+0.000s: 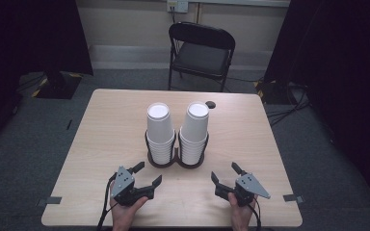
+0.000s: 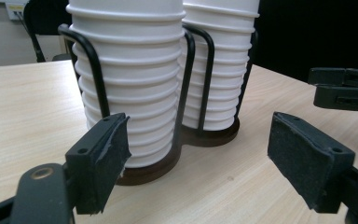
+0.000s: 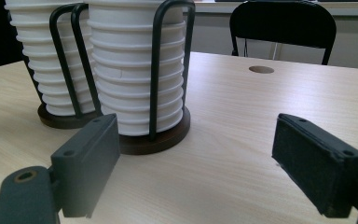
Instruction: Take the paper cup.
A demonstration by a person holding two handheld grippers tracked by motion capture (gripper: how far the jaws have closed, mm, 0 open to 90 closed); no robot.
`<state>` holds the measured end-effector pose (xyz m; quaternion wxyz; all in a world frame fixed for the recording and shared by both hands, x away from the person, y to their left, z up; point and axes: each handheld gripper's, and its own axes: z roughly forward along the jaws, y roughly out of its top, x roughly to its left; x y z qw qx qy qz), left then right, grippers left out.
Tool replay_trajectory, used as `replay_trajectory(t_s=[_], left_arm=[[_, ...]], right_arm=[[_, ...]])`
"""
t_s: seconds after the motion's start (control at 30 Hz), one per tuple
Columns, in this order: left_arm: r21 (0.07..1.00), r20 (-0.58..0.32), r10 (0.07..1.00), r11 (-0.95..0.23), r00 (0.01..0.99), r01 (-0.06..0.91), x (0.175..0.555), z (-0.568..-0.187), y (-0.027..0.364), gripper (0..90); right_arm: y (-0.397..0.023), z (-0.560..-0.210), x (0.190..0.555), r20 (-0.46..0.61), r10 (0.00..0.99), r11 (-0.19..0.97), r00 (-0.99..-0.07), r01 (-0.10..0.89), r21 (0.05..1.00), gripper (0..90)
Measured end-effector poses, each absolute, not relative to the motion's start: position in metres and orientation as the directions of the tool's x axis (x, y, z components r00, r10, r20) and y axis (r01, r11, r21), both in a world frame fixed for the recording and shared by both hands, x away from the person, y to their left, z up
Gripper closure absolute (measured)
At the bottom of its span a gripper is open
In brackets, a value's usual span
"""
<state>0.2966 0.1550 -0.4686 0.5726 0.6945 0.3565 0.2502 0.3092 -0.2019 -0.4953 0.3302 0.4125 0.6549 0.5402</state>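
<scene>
Mid-table: cup stacks [image 1: 177, 129] upright, axes vertical | left tool [image 1: 148, 174], right tool [image 1: 226, 173]: apart, empty

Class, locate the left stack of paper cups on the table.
In the high view, the left cup stack stands mid-table in a black holder, beside the right stack.

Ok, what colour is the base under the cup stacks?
Dark brown, the base under the white cup stacks; right gripper view shows it best.

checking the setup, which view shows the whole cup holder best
The high view: the cup holder shows whole, both stacks upside down. Each gripper view shows its wire loops and brown base close up, cropping the cup tops.
</scene>
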Motion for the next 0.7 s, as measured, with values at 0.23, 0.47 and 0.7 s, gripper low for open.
replay_trajectory(t_s=[0.23, 0.47, 0.7], left_arm=[[0.976, -0.041, 0.751, -0.111, 0.660, 0.187, 0.298, -0.459, 0.143, 20.9], [0.979, -0.015, 0.724, -0.130, 0.690, 0.158, 0.303, -0.448, 0.131, 22.7], [0.975, -0.006, 0.697, -0.156, 0.717, 0.160, 0.311, -0.438, 0.120, 23.6]], right_arm=[[-0.202, -0.495, 0.310, 0.020, 0.898, 0.072, -0.440, 0.191, 0.979, 15.1], [-0.202, -0.495, 0.310, 0.019, 0.900, 0.072, -0.435, 0.192, 0.979, 15.3], [-0.202, -0.495, 0.310, 0.020, 0.897, 0.073, -0.441, 0.192, 0.979, 15.9]])
